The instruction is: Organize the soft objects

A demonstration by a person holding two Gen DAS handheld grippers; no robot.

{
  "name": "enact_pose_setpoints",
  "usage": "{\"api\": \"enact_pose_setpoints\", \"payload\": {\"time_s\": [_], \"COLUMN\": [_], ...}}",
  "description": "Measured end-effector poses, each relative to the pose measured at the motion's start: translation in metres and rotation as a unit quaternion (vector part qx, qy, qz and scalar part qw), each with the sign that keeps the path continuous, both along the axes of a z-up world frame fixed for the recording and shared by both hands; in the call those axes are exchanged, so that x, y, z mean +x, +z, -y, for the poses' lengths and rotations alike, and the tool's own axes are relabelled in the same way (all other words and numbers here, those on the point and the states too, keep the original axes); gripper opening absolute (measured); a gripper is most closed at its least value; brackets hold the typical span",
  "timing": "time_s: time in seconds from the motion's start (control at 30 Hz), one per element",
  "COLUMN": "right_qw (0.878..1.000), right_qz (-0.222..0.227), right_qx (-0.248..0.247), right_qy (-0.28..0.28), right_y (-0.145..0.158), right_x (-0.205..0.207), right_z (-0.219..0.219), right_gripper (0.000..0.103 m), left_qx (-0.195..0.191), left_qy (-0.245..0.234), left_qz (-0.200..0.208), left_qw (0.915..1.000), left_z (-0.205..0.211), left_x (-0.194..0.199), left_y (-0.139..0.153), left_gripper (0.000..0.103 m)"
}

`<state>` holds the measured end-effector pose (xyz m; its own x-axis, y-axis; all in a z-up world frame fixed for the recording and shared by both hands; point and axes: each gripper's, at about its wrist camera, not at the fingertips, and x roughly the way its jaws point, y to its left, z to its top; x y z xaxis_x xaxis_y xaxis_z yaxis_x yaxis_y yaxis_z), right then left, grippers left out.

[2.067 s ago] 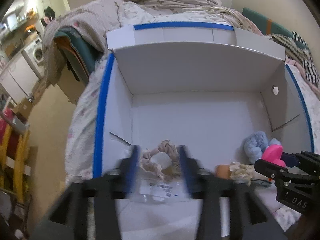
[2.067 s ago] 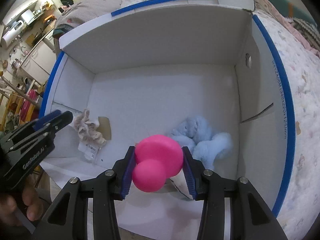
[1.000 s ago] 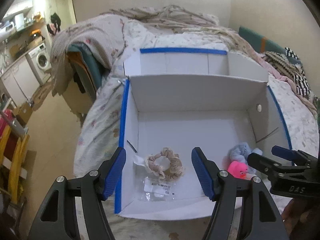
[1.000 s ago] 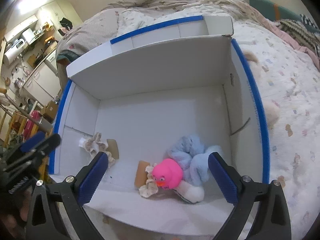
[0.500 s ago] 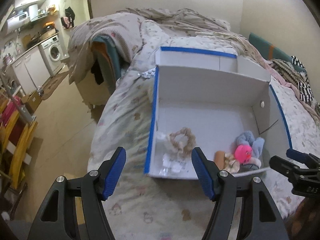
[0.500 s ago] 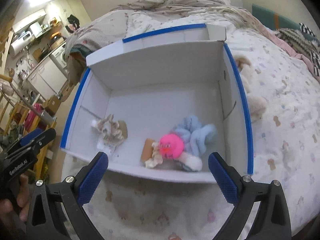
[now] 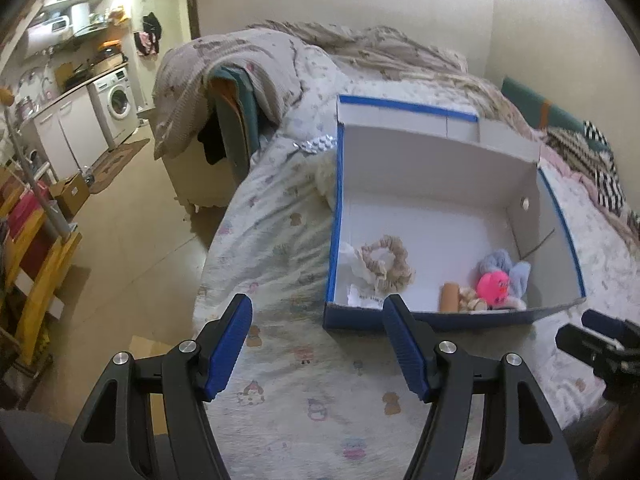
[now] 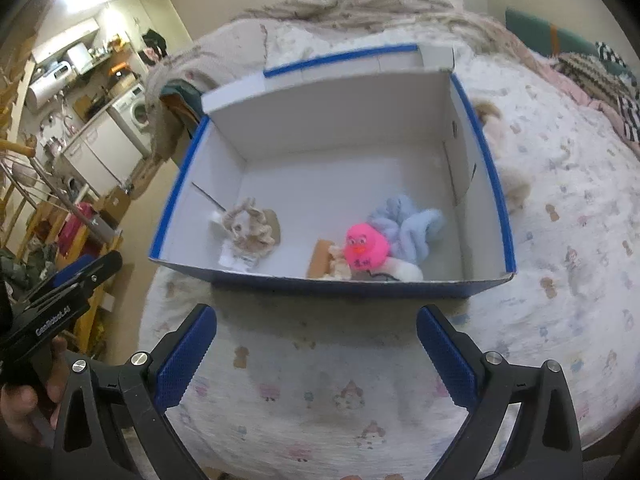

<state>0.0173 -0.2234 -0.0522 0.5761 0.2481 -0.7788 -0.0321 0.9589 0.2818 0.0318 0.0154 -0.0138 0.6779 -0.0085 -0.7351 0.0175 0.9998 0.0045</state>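
An open blue-and-white box (image 7: 440,168) (image 8: 332,136) lies on the bed. Inside it lie a beige scrunchie (image 7: 386,258) (image 8: 250,228) on a plastic packet, a pink rubber duck (image 7: 494,284) (image 8: 366,246), a light blue fluffy cloth (image 7: 506,264) (image 8: 408,224) and a small cream soft piece with a brown card (image 8: 326,262). My left gripper (image 7: 318,346) is open and empty, held above the bedspread in front of the box's left corner. My right gripper (image 8: 316,354) is open and empty in front of the box.
The box rests on a patterned bedspread (image 7: 304,384) (image 8: 560,280). Crumpled blankets (image 7: 360,52) pile at the bed's far end. The bed's left edge drops to the floor (image 7: 120,232). A yellow rack (image 7: 36,276) stands at left. A beige plush (image 8: 508,188) lies right of the box.
The right gripper let go of the pink duck in the box and the left let go of the scrunchie. Both opened and pulled back out of the box toward me.
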Motion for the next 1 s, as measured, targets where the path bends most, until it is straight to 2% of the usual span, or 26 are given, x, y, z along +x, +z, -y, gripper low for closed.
{"api": "enact_pose_setpoints", "payload": {"time_s": [0.2,0.27,0.37,0.4,0.43,0.5,0.63,0.73,1.0], "right_qw": [0.998,0.997,0.994,0.993,0.992,0.991,0.987,0.985,0.987], "right_qz": [0.055,0.071,0.095,0.102,0.110,0.123,0.145,0.154,0.145], "right_qx": [-0.010,-0.007,-0.008,-0.011,-0.015,-0.023,-0.045,-0.053,-0.050], "right_qy": [-0.027,-0.037,-0.050,-0.052,-0.054,-0.054,-0.052,-0.052,-0.048], "right_y": [0.013,0.017,0.023,0.025,0.026,0.028,0.031,0.031,0.027], "right_x": [-0.009,-0.009,-0.008,-0.008,-0.009,-0.009,-0.010,-0.010,-0.007], "right_z": [0.001,0.005,0.009,0.009,0.009,0.007,0.001,-0.002,-0.003], "right_gripper": [0.103,0.103,0.103,0.103,0.103,0.103,0.103,0.103,0.103], "left_qx": [-0.014,-0.019,-0.006,-0.001,0.002,0.003,0.019,0.010,0.018], "left_qy": [0.030,0.027,0.023,0.022,0.022,0.023,0.022,0.021,0.014], "left_qz": [0.054,0.069,0.079,0.081,0.081,0.082,0.092,0.081,0.082], "left_qw": [0.9980,0.9971,0.9966,0.9965,0.9964,0.9964,0.9953,0.9964,0.9964], "left_z": [-0.005,-0.004,0.000,0.001,0.002,0.002,0.005,0.003,0.006], "left_x": [-0.005,-0.006,-0.008,-0.009,-0.009,-0.008,-0.007,-0.004,-0.005], "left_y": [0.018,0.022,0.023,0.023,0.022,0.020,0.017,0.013,0.011], "left_gripper": [0.065,0.065,0.065,0.070,0.084,0.095,0.096,0.096,0.096]}}
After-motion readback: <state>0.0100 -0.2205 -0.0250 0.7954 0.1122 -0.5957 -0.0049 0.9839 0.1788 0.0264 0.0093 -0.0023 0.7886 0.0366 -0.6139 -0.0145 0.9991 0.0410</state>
